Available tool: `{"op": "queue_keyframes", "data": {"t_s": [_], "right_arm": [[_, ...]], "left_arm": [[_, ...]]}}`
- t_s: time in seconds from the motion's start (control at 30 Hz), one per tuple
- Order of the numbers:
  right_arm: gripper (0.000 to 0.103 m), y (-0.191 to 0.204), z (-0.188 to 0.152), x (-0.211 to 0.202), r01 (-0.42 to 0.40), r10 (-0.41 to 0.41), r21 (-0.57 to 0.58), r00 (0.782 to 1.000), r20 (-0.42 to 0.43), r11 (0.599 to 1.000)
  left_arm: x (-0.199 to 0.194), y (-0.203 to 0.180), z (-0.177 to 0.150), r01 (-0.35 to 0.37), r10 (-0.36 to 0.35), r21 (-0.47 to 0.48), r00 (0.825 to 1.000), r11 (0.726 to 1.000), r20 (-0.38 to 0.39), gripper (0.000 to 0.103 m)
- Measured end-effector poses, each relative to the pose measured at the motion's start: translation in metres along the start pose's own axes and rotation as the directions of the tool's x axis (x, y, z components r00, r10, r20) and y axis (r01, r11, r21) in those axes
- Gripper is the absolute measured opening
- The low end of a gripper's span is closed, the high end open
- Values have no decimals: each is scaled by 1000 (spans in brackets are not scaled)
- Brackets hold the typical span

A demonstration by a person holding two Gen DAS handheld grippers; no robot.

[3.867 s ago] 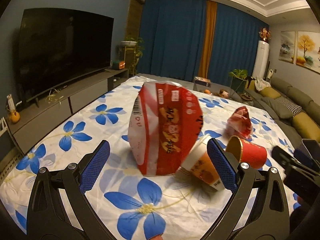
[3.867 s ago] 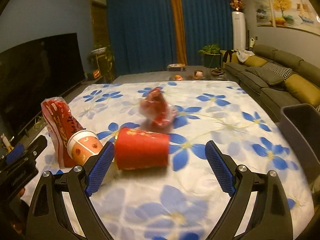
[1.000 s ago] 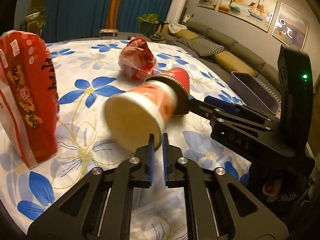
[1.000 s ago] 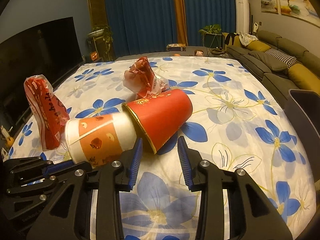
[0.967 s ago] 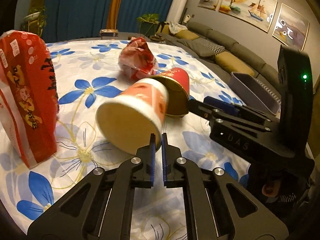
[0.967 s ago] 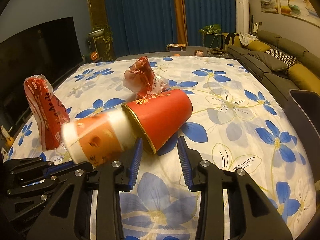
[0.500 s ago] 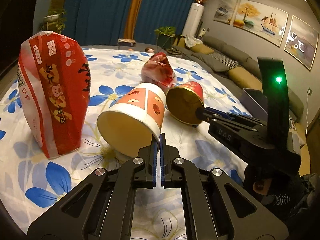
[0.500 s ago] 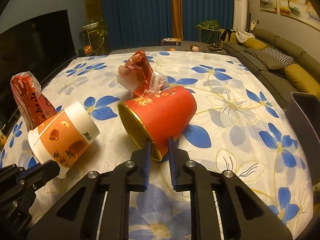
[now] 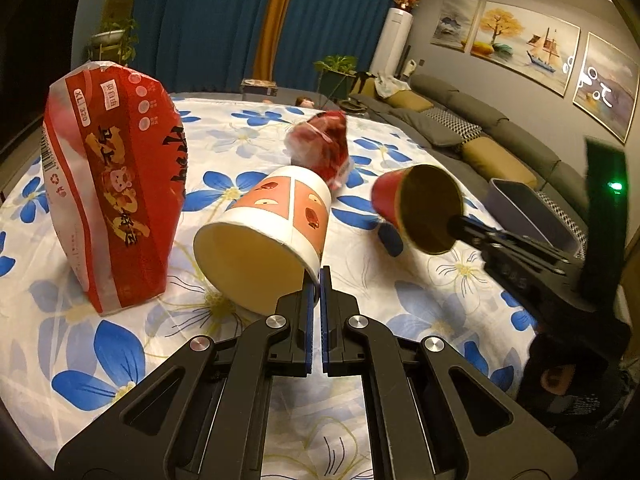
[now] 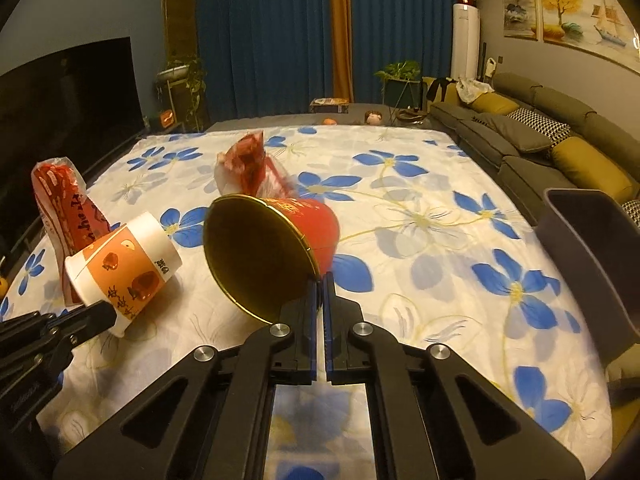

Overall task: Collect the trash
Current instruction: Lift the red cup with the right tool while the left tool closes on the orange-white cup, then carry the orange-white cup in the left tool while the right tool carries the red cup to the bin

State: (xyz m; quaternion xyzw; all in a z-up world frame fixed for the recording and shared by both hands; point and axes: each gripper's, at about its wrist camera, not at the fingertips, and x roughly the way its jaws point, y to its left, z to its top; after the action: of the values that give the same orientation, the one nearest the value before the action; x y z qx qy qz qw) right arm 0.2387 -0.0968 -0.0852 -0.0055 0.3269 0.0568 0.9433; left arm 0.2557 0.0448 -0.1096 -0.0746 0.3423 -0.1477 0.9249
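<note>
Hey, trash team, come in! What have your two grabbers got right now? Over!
Left gripper shut on orange-and-white cup rim. Right gripper shut on red cup rim. Grey bin at right, path open.

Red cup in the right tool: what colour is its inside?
Gold inside the red cup, seen best in the right wrist view.

Floral bedsheet (image 10: 420,216), blue curtains (image 10: 272,36), grey sofa (image 10: 532,136), television (image 10: 68,92)

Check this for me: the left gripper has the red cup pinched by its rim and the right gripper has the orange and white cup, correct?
Swapped. The left wrist view shows the left gripper pinching the orange and white cup; the right wrist view shows the right gripper pinching the red cup. Both grips are on the rim.
</note>
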Motion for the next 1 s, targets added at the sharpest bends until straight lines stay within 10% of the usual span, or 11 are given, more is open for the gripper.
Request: {"op": "queue_keyframes", "data": {"t_s": [1.0], "right_arm": [[4, -100, -8, -104, 67, -78, 67, 983, 167, 995]], "left_arm": [[-36, -106, 18, 40, -51, 124, 995, 992, 86, 2]]}}
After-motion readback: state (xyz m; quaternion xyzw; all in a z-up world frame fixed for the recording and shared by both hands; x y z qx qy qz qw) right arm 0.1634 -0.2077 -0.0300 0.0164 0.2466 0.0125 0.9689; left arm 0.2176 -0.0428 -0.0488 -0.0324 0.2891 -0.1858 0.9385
